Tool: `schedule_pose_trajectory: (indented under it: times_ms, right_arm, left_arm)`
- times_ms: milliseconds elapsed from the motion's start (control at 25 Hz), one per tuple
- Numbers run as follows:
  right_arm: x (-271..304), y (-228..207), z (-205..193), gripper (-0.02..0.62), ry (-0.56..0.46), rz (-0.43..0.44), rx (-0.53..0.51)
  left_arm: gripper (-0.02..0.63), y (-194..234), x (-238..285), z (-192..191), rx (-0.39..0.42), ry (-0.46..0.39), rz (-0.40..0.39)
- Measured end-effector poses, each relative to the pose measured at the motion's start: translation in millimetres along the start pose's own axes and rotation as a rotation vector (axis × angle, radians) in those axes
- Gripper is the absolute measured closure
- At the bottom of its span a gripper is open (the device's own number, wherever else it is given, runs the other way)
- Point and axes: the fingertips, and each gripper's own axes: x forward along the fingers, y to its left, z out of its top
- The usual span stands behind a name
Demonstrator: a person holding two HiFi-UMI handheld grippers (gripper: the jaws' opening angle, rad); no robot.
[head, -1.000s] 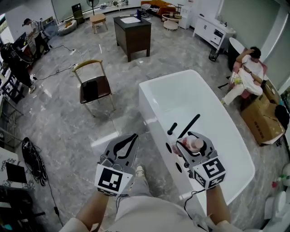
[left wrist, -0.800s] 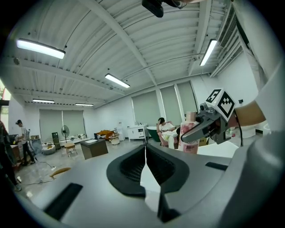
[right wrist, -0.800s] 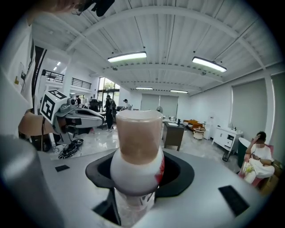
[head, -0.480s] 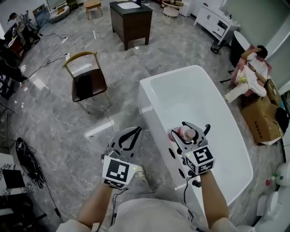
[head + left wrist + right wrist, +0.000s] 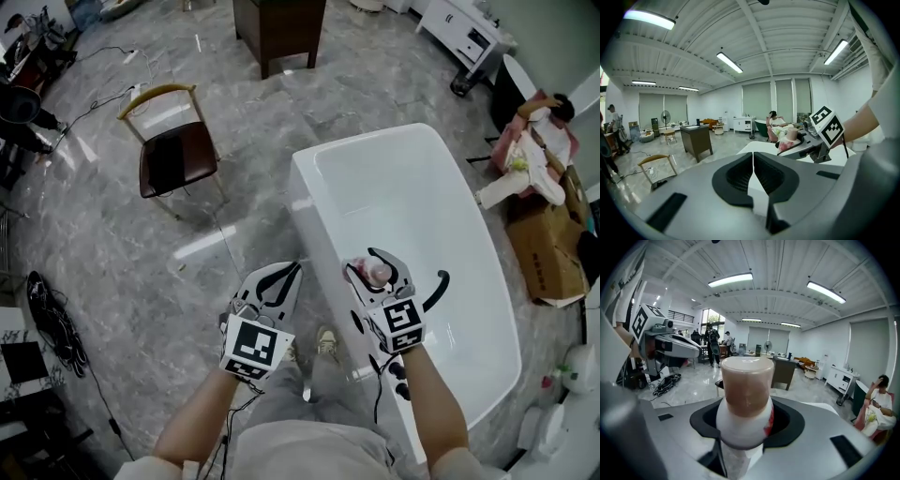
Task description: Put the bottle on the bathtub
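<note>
A small white bottle (image 5: 376, 273) with a pale pink cap (image 5: 746, 380) stands upright between the jaws of my right gripper (image 5: 375, 272), which is shut on it. In the head view that gripper hovers over the near left rim of the white bathtub (image 5: 441, 178). My left gripper (image 5: 272, 286) is shut and holds nothing, over the grey floor just left of the tub. The left gripper view shows its jaws (image 5: 753, 176) closed, with the bottle (image 5: 790, 137) and right gripper off to the right.
A wooden chair (image 5: 173, 150) with a dark seat stands on the marble floor at upper left. A dark cabinet (image 5: 279, 23) sits at the top. A person in pink (image 5: 534, 141) sits beyond the tub beside a cardboard box (image 5: 544, 248). Cables (image 5: 56, 328) lie at left.
Both grippers have moved up the picture and leftward. The right gripper with the bottle now sits over the tub's left rim. The camera tilted down, so the tub and chair look closer.
</note>
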Motion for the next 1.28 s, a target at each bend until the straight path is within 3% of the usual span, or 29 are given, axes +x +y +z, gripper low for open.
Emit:
schedule_pose_trajectory:
  times_ms: [280,640,1040,1280]
  right_arm:
    - [54.7,-30.2,-47.2,0.360,0.067,0.030,0.051]
    - [114.1,-66.5,-111.9,0.360,0.142,0.050,0.103]
    - [156.1,-88.7,-149.4,0.360,0.162,0.077,0.087]
    - [171.2,-93.7,-172.4,0.360,0.162,0.101,0.067]
  left_arm:
    - [0.580,6.8,59.7,-45.4,-0.074,0.073,0.011]
    - [0.580,8.9,119.3,-105.0,-0.061,0.178,0.022]
    - [0.580,-2.3,150.2,-157.2,-0.198,0.251,0.066]
    - [0.580,2.5,164.3,-169.4,-0.198,0.276,0.087]
